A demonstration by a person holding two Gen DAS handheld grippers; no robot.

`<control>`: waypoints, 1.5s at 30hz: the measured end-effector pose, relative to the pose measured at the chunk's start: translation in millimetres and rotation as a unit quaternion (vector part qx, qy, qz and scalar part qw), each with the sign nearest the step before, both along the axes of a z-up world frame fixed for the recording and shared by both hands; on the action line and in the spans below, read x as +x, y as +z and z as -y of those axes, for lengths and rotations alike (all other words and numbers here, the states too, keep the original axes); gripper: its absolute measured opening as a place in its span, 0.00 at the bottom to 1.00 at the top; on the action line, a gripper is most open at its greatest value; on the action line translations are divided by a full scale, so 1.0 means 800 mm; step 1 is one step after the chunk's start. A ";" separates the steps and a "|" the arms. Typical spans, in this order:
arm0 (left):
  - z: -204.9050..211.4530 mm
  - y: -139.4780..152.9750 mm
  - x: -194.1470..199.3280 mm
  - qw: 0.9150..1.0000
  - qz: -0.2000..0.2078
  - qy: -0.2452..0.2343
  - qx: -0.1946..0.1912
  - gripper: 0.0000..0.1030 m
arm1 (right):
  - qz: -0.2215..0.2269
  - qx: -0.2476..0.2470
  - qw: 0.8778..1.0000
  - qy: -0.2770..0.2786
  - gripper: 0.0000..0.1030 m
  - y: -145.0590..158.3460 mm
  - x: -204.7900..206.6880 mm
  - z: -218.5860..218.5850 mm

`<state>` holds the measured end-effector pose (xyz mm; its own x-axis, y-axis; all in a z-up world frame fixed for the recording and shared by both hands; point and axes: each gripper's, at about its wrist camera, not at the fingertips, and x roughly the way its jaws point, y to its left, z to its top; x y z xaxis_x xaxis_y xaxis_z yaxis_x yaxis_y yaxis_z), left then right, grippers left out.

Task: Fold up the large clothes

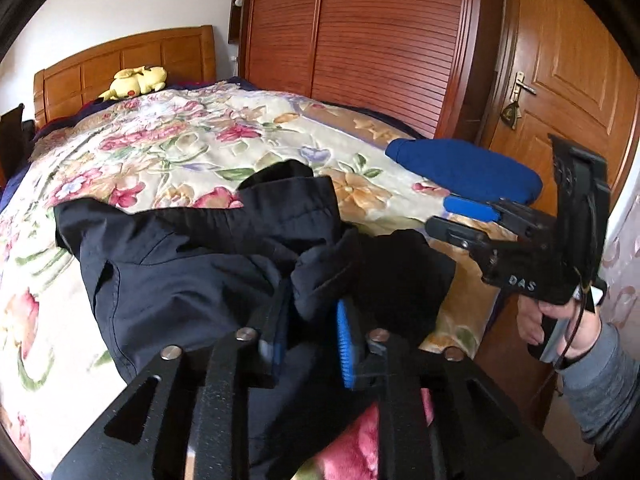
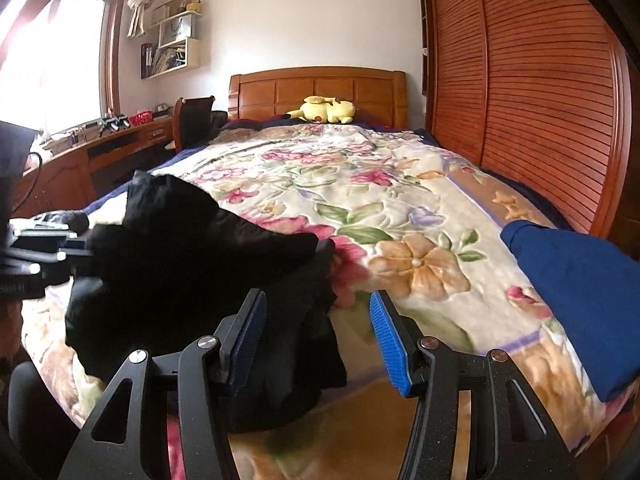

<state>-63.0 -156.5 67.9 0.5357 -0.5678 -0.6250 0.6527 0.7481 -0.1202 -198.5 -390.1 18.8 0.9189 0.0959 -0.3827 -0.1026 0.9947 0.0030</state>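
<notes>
Two tools. Left tool (image 1: 310,344): narrow gap, a fold of the one dark garment (image 1: 180,264) between the pads, grip unclear. Right tool (image 2: 318,344): wide, empty. Garment crumpled on bed (image 2: 400,208); one folded blue garment (image 2: 576,300) near.

— What's carrying everything?
— A bed (image 2: 360,200) under a floral blanket (image 1: 180,148).
— And on it?
— A dark garment (image 1: 180,264) crumpled near the foot, a folded blue cloth (image 2: 568,292) at the wardrobe-side edge, and a yellow plush (image 2: 326,110) by the headboard.
</notes>
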 end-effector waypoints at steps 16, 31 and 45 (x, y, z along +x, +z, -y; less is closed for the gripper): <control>-0.192 0.018 -0.021 0.989 0.056 0.132 -0.032 0.73 | 0.029 -0.051 0.992 0.108 0.54 0.066 0.052 -0.094; -0.301 -0.026 -0.023 0.976 0.041 0.214 -0.025 0.75 | -0.122 -0.132 0.957 0.228 0.54 0.055 0.177 -0.222; -0.277 -0.039 -0.019 0.980 0.031 0.198 -0.018 0.75 | -0.170 -0.172 0.936 0.256 0.10 0.038 0.200 -0.241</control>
